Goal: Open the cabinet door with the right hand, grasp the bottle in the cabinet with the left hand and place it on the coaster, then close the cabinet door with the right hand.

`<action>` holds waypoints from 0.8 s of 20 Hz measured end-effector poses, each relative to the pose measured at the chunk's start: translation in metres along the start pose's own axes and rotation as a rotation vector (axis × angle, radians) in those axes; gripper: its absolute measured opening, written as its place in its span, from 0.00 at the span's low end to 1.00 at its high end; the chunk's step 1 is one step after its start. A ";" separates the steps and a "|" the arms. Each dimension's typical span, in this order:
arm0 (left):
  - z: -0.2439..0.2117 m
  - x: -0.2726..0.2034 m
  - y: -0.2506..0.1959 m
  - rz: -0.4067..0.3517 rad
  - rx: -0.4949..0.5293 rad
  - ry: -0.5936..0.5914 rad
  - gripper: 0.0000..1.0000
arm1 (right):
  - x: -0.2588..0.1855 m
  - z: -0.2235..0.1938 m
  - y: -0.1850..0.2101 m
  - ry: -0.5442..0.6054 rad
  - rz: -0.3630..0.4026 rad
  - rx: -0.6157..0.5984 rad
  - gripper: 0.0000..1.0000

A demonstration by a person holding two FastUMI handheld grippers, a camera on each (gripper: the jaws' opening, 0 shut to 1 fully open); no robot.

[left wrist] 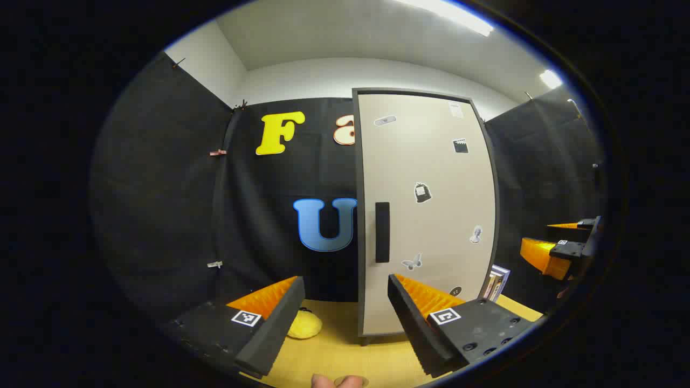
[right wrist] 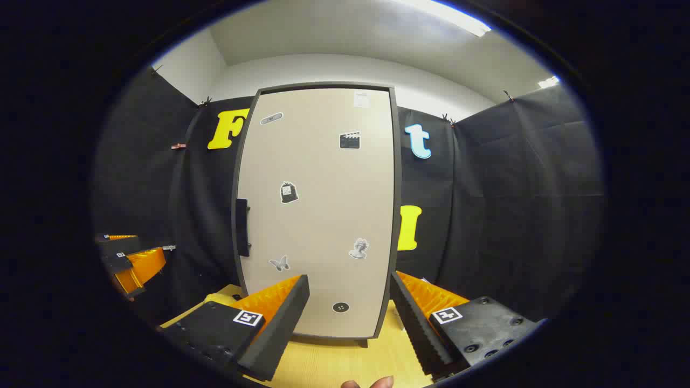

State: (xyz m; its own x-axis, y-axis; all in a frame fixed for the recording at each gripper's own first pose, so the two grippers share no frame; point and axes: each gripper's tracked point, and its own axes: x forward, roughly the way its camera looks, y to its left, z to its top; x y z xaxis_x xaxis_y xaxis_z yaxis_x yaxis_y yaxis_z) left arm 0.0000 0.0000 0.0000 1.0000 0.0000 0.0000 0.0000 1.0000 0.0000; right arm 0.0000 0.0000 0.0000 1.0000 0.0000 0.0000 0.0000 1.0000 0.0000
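A tall cabinet [left wrist: 426, 215] stands on the wooden table, its beige door shut and dotted with small stickers. The door's dark vertical handle [left wrist: 382, 231] sits at its left edge. In the right gripper view the same cabinet door [right wrist: 318, 215] faces me head on, with the handle [right wrist: 242, 226] at its left side. My left gripper [left wrist: 345, 323] is open and empty, a short way in front of the handle. My right gripper [right wrist: 347, 323] is open too, held before the lower door. The bottle is hidden behind the shut door.
A soft yellow object [left wrist: 304, 325] lies on the table [left wrist: 345, 350] left of the cabinet. Some books [left wrist: 496, 281] stand at its right. The other gripper [left wrist: 560, 253] hovers at the far right. Black cloth walls close in the booth.
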 end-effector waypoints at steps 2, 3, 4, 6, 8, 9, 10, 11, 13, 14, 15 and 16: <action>-0.001 0.000 0.004 -0.006 0.002 0.006 0.98 | 0.003 0.004 0.001 -0.008 -0.011 0.003 0.98; -0.001 0.001 0.006 -0.008 0.005 0.010 0.98 | 0.003 0.003 0.003 -0.008 -0.013 0.004 0.98; -0.003 0.000 0.003 -0.011 0.003 0.010 0.98 | 0.003 0.004 0.005 -0.009 -0.015 -0.001 0.98; -0.004 0.001 0.003 -0.021 -0.009 0.019 0.98 | 0.003 0.004 0.004 -0.010 -0.029 -0.015 0.98; -0.007 0.001 0.004 -0.025 -0.013 0.032 0.98 | 0.001 0.003 0.007 -0.011 -0.031 -0.014 0.98; -0.006 0.001 0.004 -0.025 -0.010 0.032 0.98 | 0.002 0.003 0.008 -0.008 -0.033 -0.012 0.98; -0.007 0.001 0.004 -0.022 -0.007 0.031 0.98 | 0.002 0.003 0.009 -0.009 -0.033 -0.011 0.98; -0.006 0.001 0.004 -0.018 -0.005 0.027 0.98 | 0.002 0.003 0.009 -0.010 -0.036 -0.012 0.98; -0.008 0.001 0.005 -0.014 -0.004 0.024 0.98 | 0.001 0.002 0.011 -0.009 -0.037 -0.013 0.98; -0.009 0.001 0.005 -0.011 -0.005 0.022 0.98 | 0.001 0.004 0.011 -0.012 -0.038 -0.011 0.98; -0.008 0.001 0.005 -0.010 -0.004 0.019 0.98 | 0.001 0.005 0.012 -0.015 -0.039 -0.010 0.97; -0.008 0.001 0.005 -0.008 -0.001 0.016 0.98 | 0.001 0.006 0.013 -0.018 -0.040 -0.011 0.98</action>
State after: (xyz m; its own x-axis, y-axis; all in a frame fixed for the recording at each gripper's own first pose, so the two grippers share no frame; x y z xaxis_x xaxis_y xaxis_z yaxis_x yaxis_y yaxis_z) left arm 0.0008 0.0051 -0.0081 0.9998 -0.0081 -0.0165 0.0081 1.0000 -0.0011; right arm 0.0012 0.0130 0.0059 0.9990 -0.0401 0.0184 0.0403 0.9991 -0.0110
